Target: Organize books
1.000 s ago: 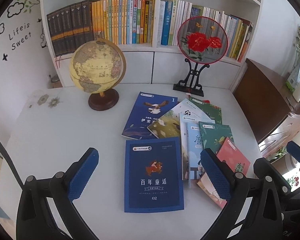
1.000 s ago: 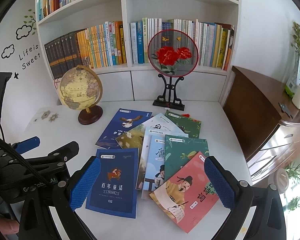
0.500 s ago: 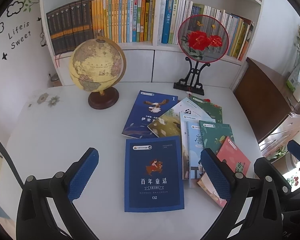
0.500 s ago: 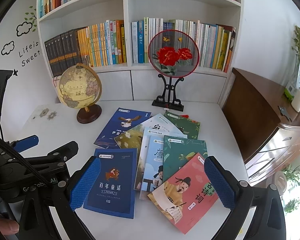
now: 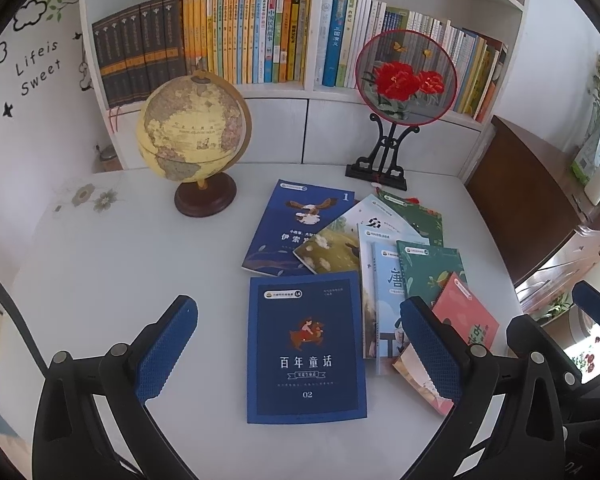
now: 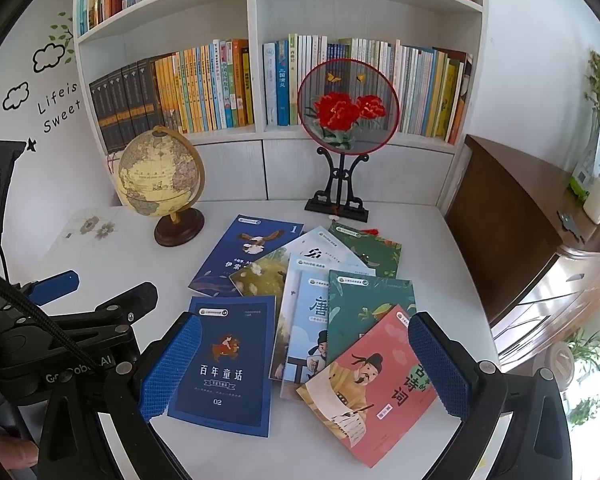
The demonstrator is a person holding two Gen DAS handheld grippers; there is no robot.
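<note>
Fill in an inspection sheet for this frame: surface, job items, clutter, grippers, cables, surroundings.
Surface: white table, faint flower print at its far left.
Job's things: loose books fanned on it, overlapping; dark blue 02 book lies apart; red book is topmost.
Clutter: globe and fan on stand at the back.
Grippers: left gripper and right gripper open, holding nothing.
Cables: black cable at the left gripper.
Surroundings: filled bookshelf, wooden cabinet.
</note>
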